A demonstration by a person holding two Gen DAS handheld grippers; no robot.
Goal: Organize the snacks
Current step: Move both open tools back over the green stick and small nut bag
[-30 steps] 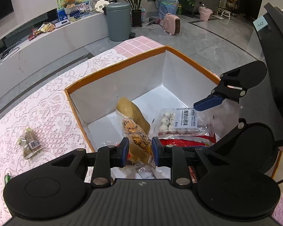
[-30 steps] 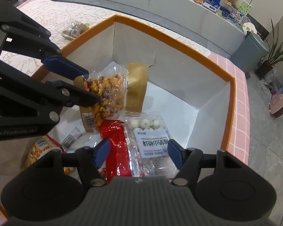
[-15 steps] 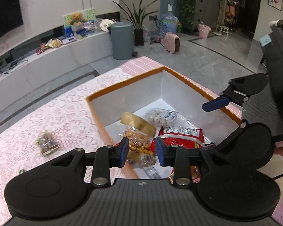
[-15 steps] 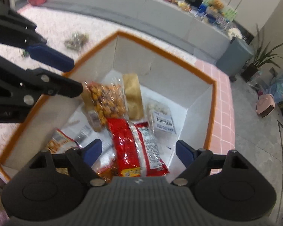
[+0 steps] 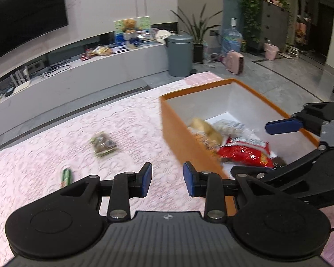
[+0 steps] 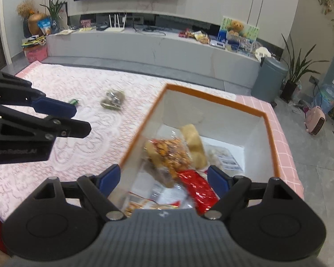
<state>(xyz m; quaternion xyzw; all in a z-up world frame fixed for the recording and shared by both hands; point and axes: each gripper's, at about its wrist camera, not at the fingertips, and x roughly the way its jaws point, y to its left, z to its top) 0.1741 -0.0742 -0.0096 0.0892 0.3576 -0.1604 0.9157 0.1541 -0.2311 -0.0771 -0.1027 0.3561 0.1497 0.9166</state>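
left wrist view: left gripper (image 5: 167,179) hangs over the pink lace tablecloth (image 5: 55,146), jaws having just been opening, nothing between them. right gripper (image 6: 163,181), jaws wide and empty after opening, sits above the orange box (image 6: 271,138) holding snack packets (image 6: 173,153). a small snack bag (image 5: 103,144) lies loose on the cloth.
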